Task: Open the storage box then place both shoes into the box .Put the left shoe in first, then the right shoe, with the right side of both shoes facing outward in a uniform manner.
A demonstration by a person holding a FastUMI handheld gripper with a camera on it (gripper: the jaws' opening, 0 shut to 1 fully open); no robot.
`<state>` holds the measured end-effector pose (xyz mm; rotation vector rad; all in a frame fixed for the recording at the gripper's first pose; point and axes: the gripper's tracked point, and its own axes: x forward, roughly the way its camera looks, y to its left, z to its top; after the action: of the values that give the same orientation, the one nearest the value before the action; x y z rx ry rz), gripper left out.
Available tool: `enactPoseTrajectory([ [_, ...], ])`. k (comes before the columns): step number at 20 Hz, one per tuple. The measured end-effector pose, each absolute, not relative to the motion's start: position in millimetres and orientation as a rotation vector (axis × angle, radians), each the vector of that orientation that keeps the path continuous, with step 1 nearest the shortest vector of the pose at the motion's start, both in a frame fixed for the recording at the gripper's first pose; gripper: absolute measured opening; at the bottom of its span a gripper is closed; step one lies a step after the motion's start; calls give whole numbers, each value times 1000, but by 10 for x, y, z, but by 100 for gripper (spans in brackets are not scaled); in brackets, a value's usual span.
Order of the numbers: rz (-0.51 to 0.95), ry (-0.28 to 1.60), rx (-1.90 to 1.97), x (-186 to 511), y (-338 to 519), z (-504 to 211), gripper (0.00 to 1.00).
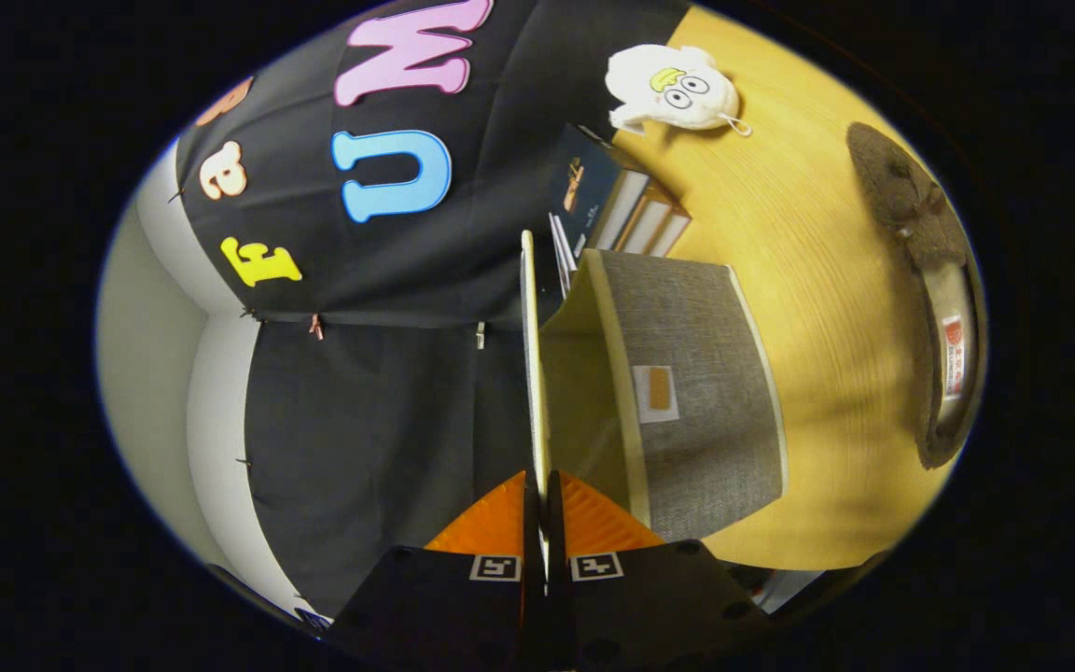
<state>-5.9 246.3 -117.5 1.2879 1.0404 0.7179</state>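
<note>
The view is rolled on its side. A grey fabric storage box point(701, 383) with cream trim and a small label stands on the wooden table point(817, 271), just ahead of the fingers. Its thin cream lid point(529, 355) is lifted and seen edge-on, running straight out from between the fingers. My gripper point(538, 487) is shut on the lid's edge, one finger on each face. The cream inside of the box point(584, 392) shows beside the lid. A brown fuzzy shoe point(931, 280) lies on the table beyond the box, its opening facing me.
A white plush toy point(673, 89) lies on the table past the box. A stack of books point(626, 201) stands between the box and the black cloth wall point(388, 392). Bare tabletop separates the box and the shoe.
</note>
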Motion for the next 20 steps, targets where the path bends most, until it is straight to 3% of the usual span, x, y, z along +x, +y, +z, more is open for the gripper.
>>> enactPoseTrajectory([
  [10,855,944,1189,19,3230,-292,5],
  [20,918,969,1037,16,4357,-111,5],
])
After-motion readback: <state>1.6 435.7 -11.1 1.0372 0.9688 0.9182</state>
